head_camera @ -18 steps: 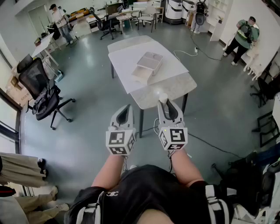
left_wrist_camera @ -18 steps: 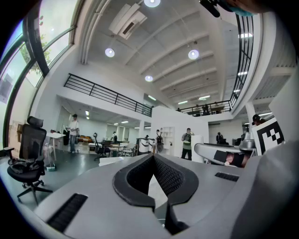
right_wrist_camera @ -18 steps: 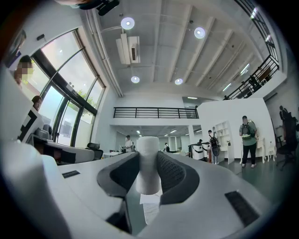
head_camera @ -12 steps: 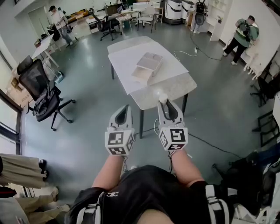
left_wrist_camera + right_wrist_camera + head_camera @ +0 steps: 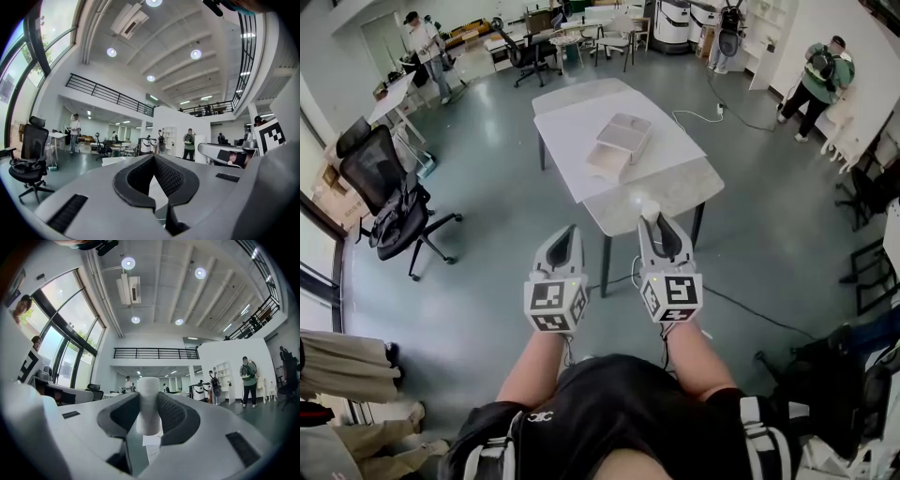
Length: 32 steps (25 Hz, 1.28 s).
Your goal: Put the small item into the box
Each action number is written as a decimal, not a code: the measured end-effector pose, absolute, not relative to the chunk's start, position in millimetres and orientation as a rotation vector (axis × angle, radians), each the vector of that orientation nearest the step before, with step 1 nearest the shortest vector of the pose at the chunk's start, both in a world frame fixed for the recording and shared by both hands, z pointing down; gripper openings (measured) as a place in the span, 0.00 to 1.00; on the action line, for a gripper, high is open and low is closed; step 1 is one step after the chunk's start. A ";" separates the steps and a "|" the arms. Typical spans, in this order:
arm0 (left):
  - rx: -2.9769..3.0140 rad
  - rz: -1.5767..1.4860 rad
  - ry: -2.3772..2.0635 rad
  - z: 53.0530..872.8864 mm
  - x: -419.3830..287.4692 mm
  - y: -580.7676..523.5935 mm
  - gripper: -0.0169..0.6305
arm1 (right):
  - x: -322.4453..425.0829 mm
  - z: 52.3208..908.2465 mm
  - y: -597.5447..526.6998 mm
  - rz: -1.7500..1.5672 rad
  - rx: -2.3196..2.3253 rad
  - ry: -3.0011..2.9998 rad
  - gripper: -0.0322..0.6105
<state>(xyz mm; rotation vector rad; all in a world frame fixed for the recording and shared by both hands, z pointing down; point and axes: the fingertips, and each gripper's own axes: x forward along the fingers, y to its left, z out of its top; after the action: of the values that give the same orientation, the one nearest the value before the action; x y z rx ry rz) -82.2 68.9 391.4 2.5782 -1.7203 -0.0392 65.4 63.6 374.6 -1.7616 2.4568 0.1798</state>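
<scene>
On the desk's (image 5: 675, 192) near side, right claw (image 5: 654, 223) pinches white cylinder (image 5: 150, 408); may slip before reaching box (image 5: 621, 139); left claw (image 5: 153, 157) closed, empty.

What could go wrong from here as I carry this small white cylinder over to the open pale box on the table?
The small white cylinder stands upright in the right gripper with its top poking out past the jaws, so it might tilt or slip on the way over. The open pale box sits well back on the white table, so a release from near the front edge could miss it and roll off.
</scene>
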 end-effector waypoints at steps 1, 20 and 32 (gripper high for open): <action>2.581 -0.040 -1.717 391.6 -85.2 69.0 0.03 | 63.2 375.0 63.6 0.176 -1.766 2.451 0.24; 2.618 -0.028 -1.646 403.5 -136.0 59.5 0.03 | 10.5 383.5 56.8 0.163 -1.821 2.419 0.24; 2.616 -0.026 -1.684 406.0 -133.2 0.1 0.03 | 14.7 384.9 -8.5 0.179 -1.775 2.420 0.24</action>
<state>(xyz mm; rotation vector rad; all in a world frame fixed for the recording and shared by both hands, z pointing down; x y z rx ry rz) -133.2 0.1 406.0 2.6160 -1.6837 -0.0262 14.7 -8.5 384.9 -1.7754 2.4203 0.1786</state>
